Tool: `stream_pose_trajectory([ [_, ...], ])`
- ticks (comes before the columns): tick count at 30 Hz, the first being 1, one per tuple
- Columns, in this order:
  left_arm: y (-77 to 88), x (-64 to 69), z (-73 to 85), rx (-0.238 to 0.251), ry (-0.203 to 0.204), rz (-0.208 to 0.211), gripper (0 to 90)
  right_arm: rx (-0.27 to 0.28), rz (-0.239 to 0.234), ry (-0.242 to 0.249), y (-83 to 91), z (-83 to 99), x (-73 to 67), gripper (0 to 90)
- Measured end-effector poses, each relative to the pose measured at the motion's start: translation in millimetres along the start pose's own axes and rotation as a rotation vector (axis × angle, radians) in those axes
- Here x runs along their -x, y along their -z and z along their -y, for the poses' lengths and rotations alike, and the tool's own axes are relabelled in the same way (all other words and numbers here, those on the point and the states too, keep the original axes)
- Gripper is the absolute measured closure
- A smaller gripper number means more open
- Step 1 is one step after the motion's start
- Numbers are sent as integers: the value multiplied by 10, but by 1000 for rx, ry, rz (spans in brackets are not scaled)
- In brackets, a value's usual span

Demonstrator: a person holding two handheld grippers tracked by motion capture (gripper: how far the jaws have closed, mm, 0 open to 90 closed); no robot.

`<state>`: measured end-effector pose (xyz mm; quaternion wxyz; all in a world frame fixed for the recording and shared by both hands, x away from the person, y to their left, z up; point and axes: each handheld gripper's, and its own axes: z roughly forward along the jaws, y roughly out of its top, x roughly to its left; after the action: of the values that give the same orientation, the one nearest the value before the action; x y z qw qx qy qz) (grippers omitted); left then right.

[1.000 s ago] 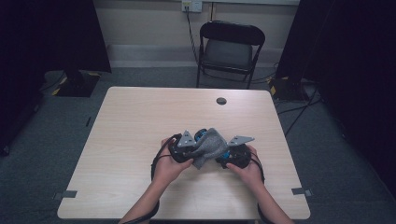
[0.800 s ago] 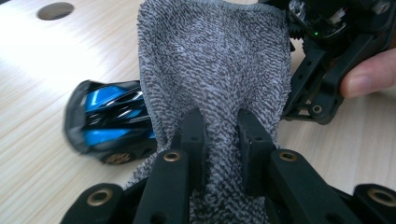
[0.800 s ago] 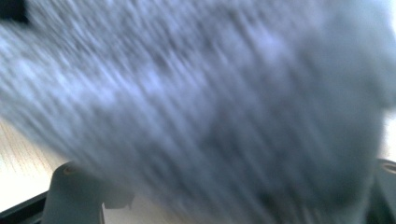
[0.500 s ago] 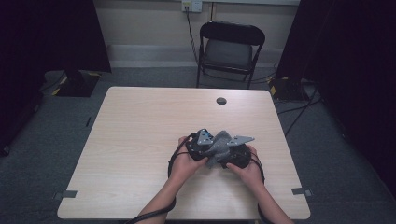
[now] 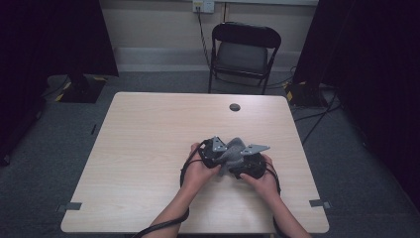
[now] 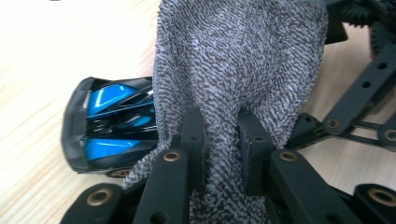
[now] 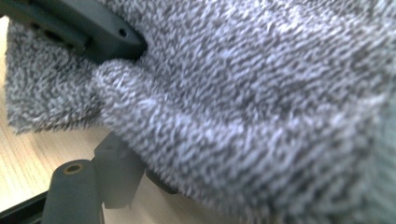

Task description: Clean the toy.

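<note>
The left gripper (image 5: 214, 148) has slid across the desk (image 5: 148, 148) toward the right gripper (image 5: 250, 161) since a second ago, and the two hands now sit close together near the desk's front edge. The grey cloth (image 5: 232, 152) is bunched up between them. In the left gripper view, the cloth (image 6: 233, 70) runs down between the two black fingers (image 6: 192, 135), which are squeezed tight on a fold of it. A blue and black toy car (image 6: 109, 126) lies on the desk just beside that cloth, partly under it. In the right gripper view, the cloth (image 7: 243, 107) lies over the fingers (image 7: 116, 175), which stand wide; I cannot tell if they hold it.
</note>
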<state>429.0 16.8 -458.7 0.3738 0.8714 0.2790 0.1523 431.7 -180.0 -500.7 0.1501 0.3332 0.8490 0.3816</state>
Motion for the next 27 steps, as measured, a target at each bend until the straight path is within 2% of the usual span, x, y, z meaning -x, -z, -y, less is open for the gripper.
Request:
stream_pose_trajectory([
  [3,3,-22,-10,-7,5,-2,756,0,0,0,0,0,0,247],
  [6,6,-64,-24,-10,19,-19,756,0,1,1,1,0,-1,248],
  [12,20,-149,-33,-32,18,-54,755,0,0,1,1,0,-1,248],
  [15,28,-201,-26,-35,36,-70,754,0,0,1,1,0,-1,248],
  [27,34,-289,-48,-53,66,-92,755,0,0,0,0,0,-1,248],
])
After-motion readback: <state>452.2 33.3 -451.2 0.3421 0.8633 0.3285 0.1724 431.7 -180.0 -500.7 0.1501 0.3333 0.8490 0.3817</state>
